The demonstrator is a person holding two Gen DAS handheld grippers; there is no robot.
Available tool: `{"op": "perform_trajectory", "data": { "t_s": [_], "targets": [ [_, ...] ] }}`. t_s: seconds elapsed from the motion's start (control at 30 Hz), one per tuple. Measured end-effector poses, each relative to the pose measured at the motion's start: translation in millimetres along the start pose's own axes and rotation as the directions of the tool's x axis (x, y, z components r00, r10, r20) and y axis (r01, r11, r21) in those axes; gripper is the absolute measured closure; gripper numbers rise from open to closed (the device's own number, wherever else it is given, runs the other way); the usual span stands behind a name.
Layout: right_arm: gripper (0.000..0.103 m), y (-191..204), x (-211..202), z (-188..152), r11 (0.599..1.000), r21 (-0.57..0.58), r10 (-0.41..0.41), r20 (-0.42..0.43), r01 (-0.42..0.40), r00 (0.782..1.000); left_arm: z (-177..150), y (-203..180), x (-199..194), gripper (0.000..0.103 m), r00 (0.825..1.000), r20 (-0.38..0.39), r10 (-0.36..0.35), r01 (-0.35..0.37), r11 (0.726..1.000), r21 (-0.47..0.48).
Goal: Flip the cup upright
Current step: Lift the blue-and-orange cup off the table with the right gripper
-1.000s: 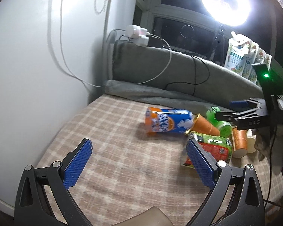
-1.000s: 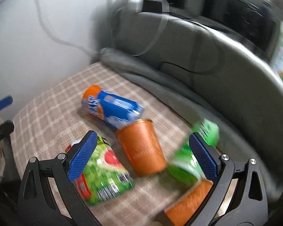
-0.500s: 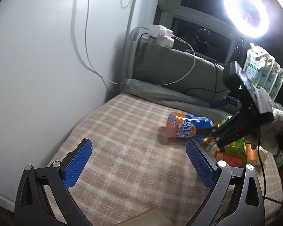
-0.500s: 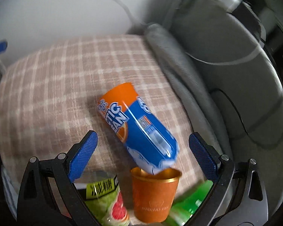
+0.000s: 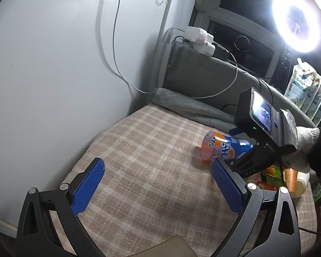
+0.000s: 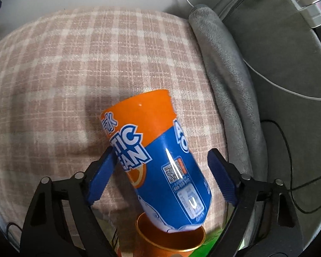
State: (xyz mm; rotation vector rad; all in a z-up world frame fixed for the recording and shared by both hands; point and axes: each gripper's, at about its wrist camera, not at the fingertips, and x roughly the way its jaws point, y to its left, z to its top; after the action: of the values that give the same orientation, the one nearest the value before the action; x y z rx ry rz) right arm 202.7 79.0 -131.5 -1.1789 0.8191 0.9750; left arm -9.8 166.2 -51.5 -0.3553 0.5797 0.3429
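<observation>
A beige-and-white checked blanket (image 5: pixel 152 171) covers the soft surface, which meets a plain white wall (image 5: pixel 53 75) along its left edge and a grey padded backrest (image 5: pixel 203 79) along its far edge, with a rolled grey plush throw (image 6: pixel 222 79) lying at the foot of that backrest. White power adapters (image 5: pixel 200 39) with trailing white cables sit on the backrest's top, under a dark window where a bright ring light (image 5: pixel 296 21) glares.

The orange-and-blue printed cup (image 6: pixel 158 160) lies on its side near the far right part of the blanket, its wide end resting at the gold rim of a small orange cup (image 6: pixel 171 237). The right gripper (image 6: pixel 162 175) straddles the lying cup, tongs apart, one pad close to each flank. The left gripper (image 5: pixel 158 188) hovers over bare blanket near the front edge, tongs spread wide, holding nothing.
</observation>
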Motion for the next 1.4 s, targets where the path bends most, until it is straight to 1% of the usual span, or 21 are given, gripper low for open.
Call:
{"op": "perform_trajectory", "data": {
  "t_s": [0.03, 0.07, 0.17, 0.27, 0.4, 0.57, 0.63, 0.77, 0.87, 0.9, 1.03, 1.13, 1.23, 1.3, 1.4],
  "targets": [
    [0.028, 1, 1, 3, 1.000, 0.000, 0.000, -0.002, 0.000, 1.000, 0, 0, 1, 0.004, 1.000, -0.002, 0.000, 0.000, 1.000, 0.001],
    [0.028, 0, 3, 3, 1.000, 0.000, -0.004, 0.001, 0.004, 1.000, 0, 0, 1, 0.004, 1.000, -0.003, 0.000, 0.000, 1.000, 0.002],
    [0.032, -4, 2, 2, 1.000, 0.012, -0.009, 0.017, 0.009, 1.000, -1, 0, 2, 0.004, 1.000, -0.004, 0.002, -0.002, 1.000, 0.003],
    [0.036, -16, 3, 10, 0.998, 0.046, -0.037, 0.043, 0.035, 0.998, 0, 0, 1, 0.004, 1.000, -0.003, 0.003, -0.003, 1.000, 0.005],
    [0.038, -37, -12, 19, 0.989, 0.142, -0.058, 0.127, 0.040, 0.990, 0, -2, -1, 0.004, 1.000, 0.004, 0.001, -0.001, 1.000, 0.013],
    [0.039, -57, -30, 23, 0.973, 0.227, -0.086, 0.201, 0.039, 0.976, -2, -7, -6, 0.004, 1.000, 0.007, -0.011, 0.011, 1.000, 0.027],
    [0.039, -59, -39, 26, 0.967, 0.253, -0.096, 0.224, 0.037, 0.970, -4, -11, -10, 0.004, 1.000, 0.011, -0.018, 0.017, 0.999, 0.039],
    [0.039, -57, -69, 10, 0.949, 0.316, -0.112, 0.287, 0.016, 0.951, -4, -18, -17, 0.004, 0.999, 0.026, -0.028, 0.027, 0.998, 0.055],
    [0.039, -47, -96, -11, 0.930, 0.368, -0.122, 0.326, -0.007, 0.937, -3, -21, -20, 0.004, 0.999, 0.032, -0.040, 0.038, 0.997, 0.062],
    [0.039, -43, -109, -22, 0.921, 0.390, -0.129, 0.336, -0.014, 0.933, -3, -24, -22, 0.004, 0.998, 0.034, -0.045, 0.042, 0.997, 0.068],
    [0.039, -34, -135, -52, 0.878, 0.476, -0.148, 0.370, -0.050, 0.917, -5, -32, -25, 0.004, 0.997, 0.030, -0.076, 0.073, 0.993, 0.087],
    [0.039, -24, -161, -83, 0.835, 0.539, -0.144, 0.404, -0.108, 0.903, -10, -41, -31, 0.004, 0.994, 0.025, -0.111, 0.107, 0.988, 0.115],
    [0.039, -14, -178, -116, 0.777, 0.603, -0.130, 0.436, -0.182, 0.890, -14, -51, -33, 0.004, 0.990, 0.013, -0.137, 0.134, 0.982, 0.136],
    [0.039, -5, -184, -141, 0.724, 0.647, -0.114, 0.454, -0.239, 0.883, -16, -56, -34, 0.004, 0.988, 0.004, -0.152, 0.150, 0.979, 0.138],
    [0.039, 10, -190, -176, 0.659, 0.693, -0.107, 0.469, -0.290, 0.877, -19, -65, -32, 0.004, 0.981, -0.025, -0.191, 0.192, 0.973, 0.131]
  ]
}}
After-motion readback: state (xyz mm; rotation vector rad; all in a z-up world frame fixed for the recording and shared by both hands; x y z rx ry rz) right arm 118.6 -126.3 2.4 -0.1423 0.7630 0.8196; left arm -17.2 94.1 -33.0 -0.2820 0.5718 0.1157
